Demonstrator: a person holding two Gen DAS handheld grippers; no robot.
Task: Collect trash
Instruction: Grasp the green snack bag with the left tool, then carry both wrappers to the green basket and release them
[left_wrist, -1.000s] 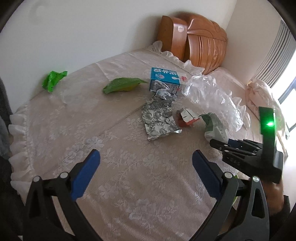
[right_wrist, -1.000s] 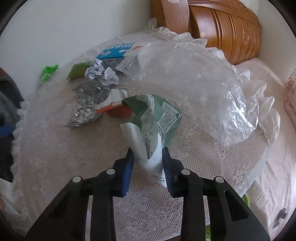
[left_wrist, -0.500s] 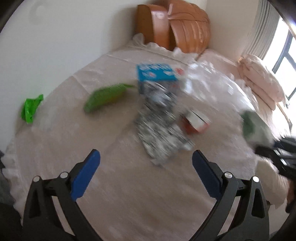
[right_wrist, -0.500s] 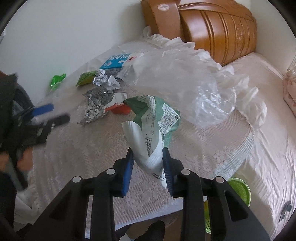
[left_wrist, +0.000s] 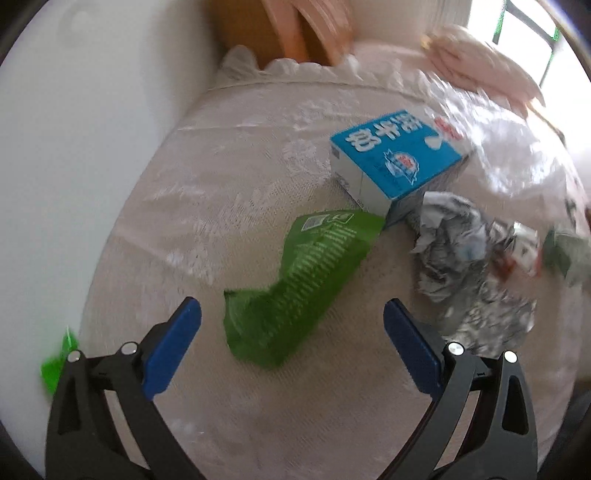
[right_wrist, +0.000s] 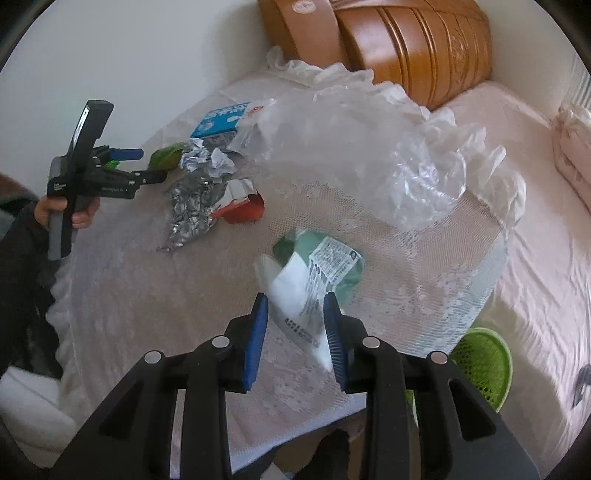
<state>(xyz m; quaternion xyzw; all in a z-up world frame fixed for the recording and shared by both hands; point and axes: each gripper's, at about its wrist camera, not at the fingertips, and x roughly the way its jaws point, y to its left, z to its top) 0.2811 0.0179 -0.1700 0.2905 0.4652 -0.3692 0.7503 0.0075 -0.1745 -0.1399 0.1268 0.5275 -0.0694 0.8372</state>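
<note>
A flattened green wrapper (left_wrist: 303, 280) lies on the lace-covered table (left_wrist: 229, 184), right in front of my left gripper (left_wrist: 291, 310). That gripper is open, its blue pads wide apart and just short of the wrapper. In the right wrist view the left gripper (right_wrist: 151, 166) hovers beside this wrapper (right_wrist: 166, 157), held in a hand. My right gripper (right_wrist: 295, 306) is shut on a green-and-white packet (right_wrist: 314, 280), held above the table. A blue milk carton (left_wrist: 395, 158), a crumpled paper ball (left_wrist: 450, 229), foil (right_wrist: 188, 206) and a red-and-white carton (right_wrist: 240, 203) lie nearby.
A large clear plastic bag (right_wrist: 369, 155) lies on the far side of the table. On the floor by the table's right edge stands a green mesh basket (right_wrist: 480, 365). A bed (right_wrist: 546, 240) with a wooden headboard (right_wrist: 406, 44) lies beyond. Another small green wrapper (left_wrist: 59, 362) sits at the left edge.
My left gripper has swung left and down across the table and rolled, so the green wrapper now lies just before its open pads. The right gripper still holds the packet, barely moved.
</note>
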